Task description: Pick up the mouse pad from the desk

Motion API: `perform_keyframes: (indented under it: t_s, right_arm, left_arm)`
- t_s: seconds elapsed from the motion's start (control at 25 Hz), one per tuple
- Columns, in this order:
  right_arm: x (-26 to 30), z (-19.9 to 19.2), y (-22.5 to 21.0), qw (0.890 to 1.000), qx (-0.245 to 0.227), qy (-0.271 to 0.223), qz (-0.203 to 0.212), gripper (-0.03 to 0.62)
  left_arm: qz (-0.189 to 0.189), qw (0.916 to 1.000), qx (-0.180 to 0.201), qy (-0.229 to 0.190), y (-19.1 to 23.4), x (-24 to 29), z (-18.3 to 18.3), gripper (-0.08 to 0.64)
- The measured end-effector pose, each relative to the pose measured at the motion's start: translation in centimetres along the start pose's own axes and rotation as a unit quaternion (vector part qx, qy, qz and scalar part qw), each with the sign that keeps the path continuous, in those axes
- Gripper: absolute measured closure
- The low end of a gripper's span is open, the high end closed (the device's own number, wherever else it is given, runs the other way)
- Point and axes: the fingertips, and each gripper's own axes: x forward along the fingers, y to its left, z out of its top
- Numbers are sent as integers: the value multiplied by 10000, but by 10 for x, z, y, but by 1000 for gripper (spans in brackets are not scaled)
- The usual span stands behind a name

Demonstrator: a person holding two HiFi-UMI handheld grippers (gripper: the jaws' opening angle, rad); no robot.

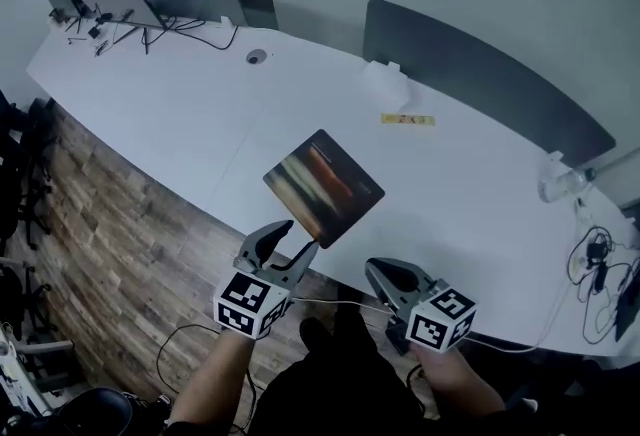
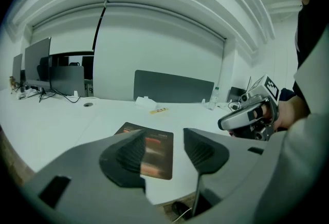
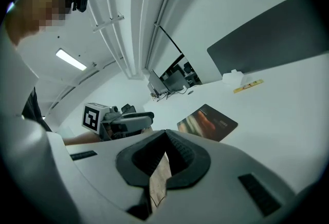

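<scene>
One mouse pad point(image 1: 323, 186) lies flat on the white desk point(image 1: 190, 114), turned cornerwise, its near corner close to the desk's front edge. Bare desktop surrounds it on every side. There are two tongs, both off that front edge. The left gripper point(image 1: 300, 236) is by the near corner, jaws partly apart and empty. The right gripper point(image 1: 372, 267) has its jaws closed together, holding nothing.

The mouse pad point(image 1: 323, 186) is dark, streaked with orange, red and pale bands. The desk point(image 1: 180, 114) is white, the far divider point(image 1: 480, 64) dark grey, a small strip point(image 1: 407, 119) yellow. The floor point(image 1: 110, 224) at left shows brown wood planks. The left gripper point(image 1: 296, 238) and right gripper point(image 1: 374, 270) are grey, their cubes white with black square markers.
</scene>
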Motion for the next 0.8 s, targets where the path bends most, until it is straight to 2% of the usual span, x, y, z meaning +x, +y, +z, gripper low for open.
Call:
perform_keyframes:
  t_s: [0.04, 0.08, 0.16, 0.32, 0.52, 0.8]
  right_arm:
    - [1, -2, -6, 10000, 41, 15, -15, 601]
    - [2, -5, -11, 9999, 93, 37, -18, 601]
    - [4, -12, -18, 9995, 298, 76, 18, 601]
    - [7, -18, -28, 9971, 746, 58, 144, 601]
    - [8, -19, -41, 9971, 752, 119, 87, 601]
    - [12, -19, -49, 9965, 807, 207, 75, 601]
  left_arm:
    - [12, 9999, 77, 90, 2, 9, -5, 299]
    - [22, 9997, 177, 183, 3, 19, -10, 249]
    - [-13, 9988, 377, 313, 5, 37, -20, 208]
    - [-227, 9964, 489, 649, 10, 70, -44, 183]
    - [-435, 9917, 443, 1130, 19, 98, -76, 155]
    - [-541, 9832, 740, 1580, 35, 121, -100, 82]
